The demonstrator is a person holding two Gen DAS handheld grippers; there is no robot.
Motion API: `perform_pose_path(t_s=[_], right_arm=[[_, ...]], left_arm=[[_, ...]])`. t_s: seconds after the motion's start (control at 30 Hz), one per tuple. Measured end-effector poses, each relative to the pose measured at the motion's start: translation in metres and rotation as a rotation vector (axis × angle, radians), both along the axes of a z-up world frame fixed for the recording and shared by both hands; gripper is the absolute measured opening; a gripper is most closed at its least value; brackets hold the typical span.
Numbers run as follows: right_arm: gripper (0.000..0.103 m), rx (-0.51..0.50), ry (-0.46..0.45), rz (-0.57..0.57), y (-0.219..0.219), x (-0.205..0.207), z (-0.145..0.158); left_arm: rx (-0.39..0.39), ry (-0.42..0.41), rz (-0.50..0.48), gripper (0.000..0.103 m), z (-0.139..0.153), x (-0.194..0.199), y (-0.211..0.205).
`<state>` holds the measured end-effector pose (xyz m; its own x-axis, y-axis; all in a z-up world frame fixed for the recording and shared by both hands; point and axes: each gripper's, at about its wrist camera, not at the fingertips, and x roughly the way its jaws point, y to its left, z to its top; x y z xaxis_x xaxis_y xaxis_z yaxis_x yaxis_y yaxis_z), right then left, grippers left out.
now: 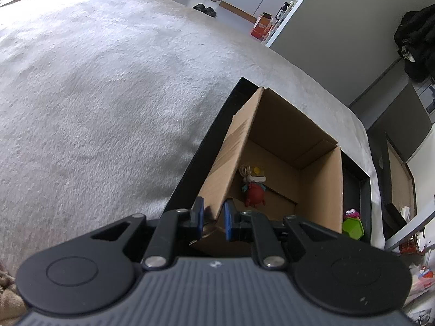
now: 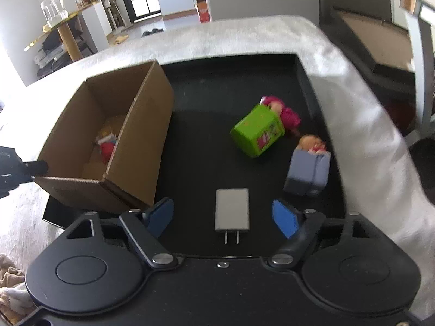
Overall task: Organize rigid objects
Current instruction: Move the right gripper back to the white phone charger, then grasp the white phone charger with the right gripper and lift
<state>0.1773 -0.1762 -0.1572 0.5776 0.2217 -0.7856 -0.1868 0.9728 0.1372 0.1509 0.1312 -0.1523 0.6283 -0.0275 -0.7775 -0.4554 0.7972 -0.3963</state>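
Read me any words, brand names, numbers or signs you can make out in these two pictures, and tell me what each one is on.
No text can be read here.
Green toy box: a red and white printed label on one face, too blurred to read.
Orange carton on the floor far behind: has printing, too small to read.
Grey charger: no marking visible.
Cardboard box: no print visible.
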Motion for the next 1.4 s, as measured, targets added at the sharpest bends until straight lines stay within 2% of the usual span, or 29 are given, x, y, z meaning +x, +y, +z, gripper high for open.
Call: perform_pose_path(t_s=[0.23, 0.47, 0.57, 0.67, 0.77, 0.83, 0.87, 0.9, 1.13, 1.4], right_arm=[[0.071, -0.016, 0.043, -0.031, 0.007, 0.009, -0.022], [0.071, -0.025, 0.059, -0.051, 0.011, 0.017, -0.032], [0.071, -0.038, 0.069, -0.055, 0.012, 0.019, -0.037], [0.07, -0.057, 0.069, -0.049, 0.017, 0.021, -0.041], [0.063, -0.079, 0.065, -0.029, 0.022, 0.021, -0.044], [0.048, -0.086, 0.073, -0.019, 0.023, 0.022, -0.048], [0.044, -0.092, 0.074, -0.022, 0.023, 0.022, -0.049], [0.037, -0.1, 0.063, -0.026, 0.023, 0.021, -0.049], [0.036, -0.07, 0.052, -0.031, 0.016, 0.017, -0.042], [0.036, -0.034, -0.021, -0.013, 0.019, 0.015, -0.009]], left_arm=[[0.025, 0.002, 0.001, 0.014, 0.003, 0.0, -0.003], [0.03, 0.004, 0.006, 0.014, 0.003, -0.001, -0.003], [0.062, 0.006, -0.008, 0.013, 0.005, -0.001, -0.007], [0.132, 0.013, -0.039, 0.013, 0.007, 0.001, -0.015], [0.201, 0.022, -0.073, 0.013, 0.008, 0.003, -0.022], [0.24, 0.026, -0.089, 0.013, 0.008, 0.004, -0.027], [0.257, 0.027, -0.096, 0.013, 0.008, 0.004, -0.029], [0.267, 0.027, -0.1, 0.012, 0.007, 0.004, -0.03], [0.349, 0.03, -0.136, 0.011, 0.007, 0.006, -0.04], [0.392, 0.028, -0.157, 0.009, 0.006, 0.007, -0.046]])
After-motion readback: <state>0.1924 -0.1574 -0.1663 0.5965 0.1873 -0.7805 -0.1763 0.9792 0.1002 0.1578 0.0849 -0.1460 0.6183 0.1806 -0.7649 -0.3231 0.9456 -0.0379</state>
